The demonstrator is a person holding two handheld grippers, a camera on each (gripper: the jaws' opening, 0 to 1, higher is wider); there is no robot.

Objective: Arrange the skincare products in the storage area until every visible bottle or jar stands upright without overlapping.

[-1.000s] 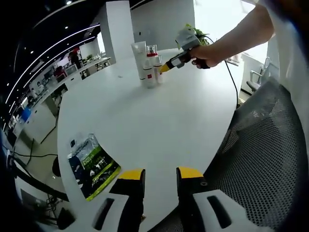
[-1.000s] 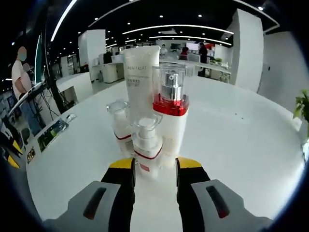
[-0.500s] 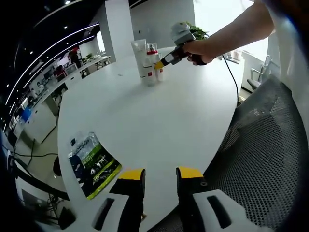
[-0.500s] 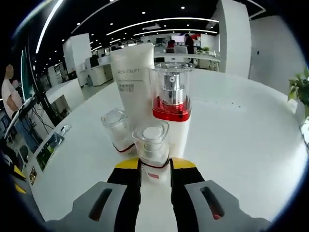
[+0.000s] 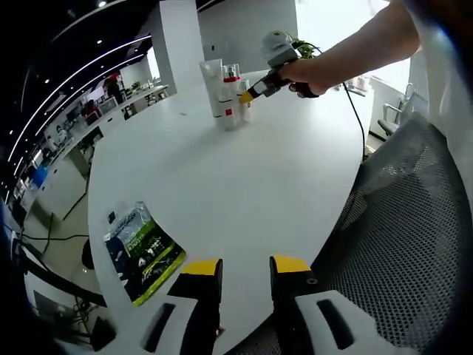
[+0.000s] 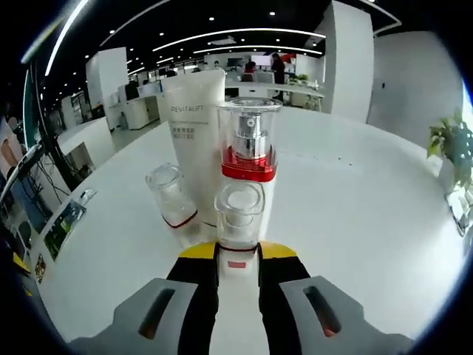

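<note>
Item: small bottle (image 6: 239,222), clamped in your right gripper (image 6: 238,255), just before the red-collared pump bottle (image 6: 249,159). Set it upright, seemingly clear of neighbours. Left gripper (image 5: 245,268): apart, idle.

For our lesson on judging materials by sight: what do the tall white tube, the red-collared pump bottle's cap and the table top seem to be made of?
Tall white tube: probably matte, opaque plastic, dull even surface with printed lettering.
Pump bottle's cap: clear, glossy plastic or possibly glass; the silver pump shows through it.
Table top: smooth white laminate or similar, with a soft sheen; exact material unclear.
The right claw grips a small bottle with a similar clear cap.
</note>
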